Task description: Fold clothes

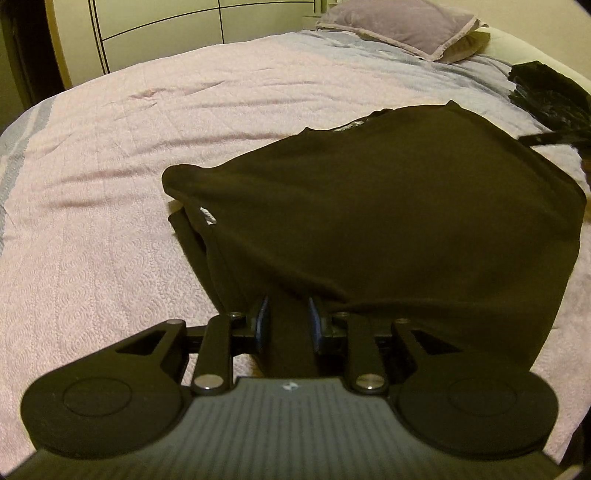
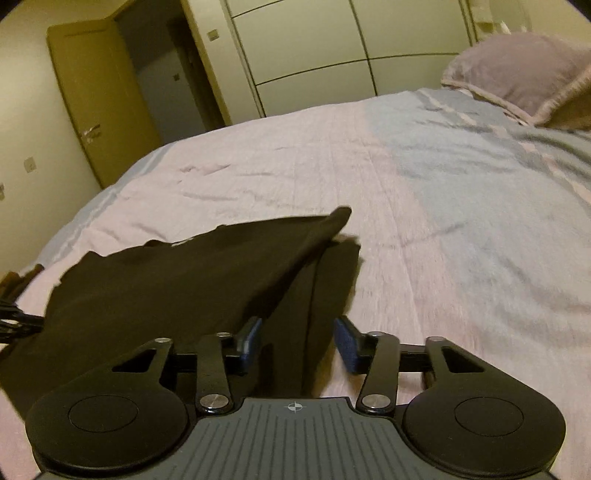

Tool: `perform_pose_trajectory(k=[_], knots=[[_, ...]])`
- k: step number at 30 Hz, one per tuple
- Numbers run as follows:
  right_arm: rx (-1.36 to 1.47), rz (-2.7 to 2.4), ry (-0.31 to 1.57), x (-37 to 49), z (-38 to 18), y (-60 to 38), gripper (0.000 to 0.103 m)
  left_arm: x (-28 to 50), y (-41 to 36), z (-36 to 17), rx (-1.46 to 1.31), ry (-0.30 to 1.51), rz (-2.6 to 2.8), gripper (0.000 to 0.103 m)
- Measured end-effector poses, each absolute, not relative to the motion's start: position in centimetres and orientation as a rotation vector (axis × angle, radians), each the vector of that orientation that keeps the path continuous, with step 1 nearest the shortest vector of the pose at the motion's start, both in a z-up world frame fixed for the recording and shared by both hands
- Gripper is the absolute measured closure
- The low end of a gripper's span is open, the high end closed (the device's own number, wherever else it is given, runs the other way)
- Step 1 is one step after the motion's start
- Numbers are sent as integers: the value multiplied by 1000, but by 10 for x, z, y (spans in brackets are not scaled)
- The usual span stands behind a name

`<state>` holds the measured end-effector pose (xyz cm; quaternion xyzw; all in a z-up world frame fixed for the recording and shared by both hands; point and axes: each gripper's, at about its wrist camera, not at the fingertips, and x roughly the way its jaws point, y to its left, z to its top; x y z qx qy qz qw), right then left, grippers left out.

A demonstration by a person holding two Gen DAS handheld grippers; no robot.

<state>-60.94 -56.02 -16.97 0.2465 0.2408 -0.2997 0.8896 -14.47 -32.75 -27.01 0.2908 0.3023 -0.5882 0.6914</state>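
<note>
A black garment lies partly folded on the pink bedspread, with a sleeve sticking out at its left. My left gripper sits low over its near edge. The blue pads stand a little apart, a strip of the black cloth runs between them, and I see no pinch. In the right wrist view the same garment spreads to the left. My right gripper is open over its near corner. Cloth lies between the pads, and bare bedspread shows beside the right pad.
A purple pillow rests at the head of the bed, also visible as the pillow. A dark bundle lies at the right edge. White wardrobe doors and an open wooden door stand beyond the bed.
</note>
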Motion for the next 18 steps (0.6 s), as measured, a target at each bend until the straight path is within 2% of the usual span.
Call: perform_pose_trajectory(k=[1,3,6,7,10,15,18], knots=[[504,-618,506,-605,-171,-566,67,-145,-328,-271,649,678,-1313,83],[488,-610,516,-598,-173,-577,69,-144,-328,-273,645,680,-1310,83],[465,-618,508,-599,-171,-585,98,-143,-327,-275,639,681,-1310,82],[458,-620,505,-599,-170,-588,101,-142,-327,-275,635,683,-1310,82],[452,-677,476,-614,-166,-591,102,-141,-326,-277,626,679,-1312,81],[498,-756,537,-626,-179,-598,103,-142,-326,-276,628,673,-1311,81],[456,-735,485,-625,-168,-595,103,-139,-323,-267,601,652,-1308,81]])
